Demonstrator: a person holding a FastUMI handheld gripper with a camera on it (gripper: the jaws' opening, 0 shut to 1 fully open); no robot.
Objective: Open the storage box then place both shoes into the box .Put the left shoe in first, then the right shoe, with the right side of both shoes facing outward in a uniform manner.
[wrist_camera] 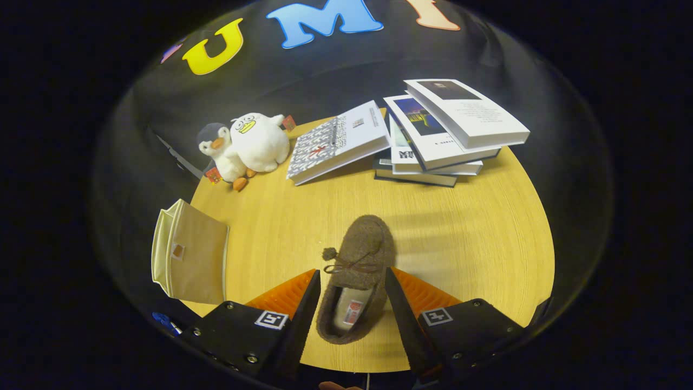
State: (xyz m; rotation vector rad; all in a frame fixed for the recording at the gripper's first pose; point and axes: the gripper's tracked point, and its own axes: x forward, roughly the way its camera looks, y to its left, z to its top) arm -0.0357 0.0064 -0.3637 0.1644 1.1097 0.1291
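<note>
A brown fuzzy slipper shoe (pixel 360 244) with a small bow and pompom lies lengthwise between my fingers, toe pointing away toward the books and heel opening toward me. My gripper (pixel 352 275) is closed on its middle, with one finger against each side of the shoe. I cannot tell whether the shoe rests on the round wooden table (pixel 476 244) or hangs just above it. The beige storage box (pixel 189 254) stands to the left of my fingers at the table's edge, its tan front panel with a small tag facing the shoe.
Beyond the shoe, a pile of books (pixel 438 141) sits at the far side of the table, with one patterned book (pixel 338 143) leaning against it. Two plush penguins (pixel 246 146) sit at the far left. Bare tabletop lies between the shoe and the books.
</note>
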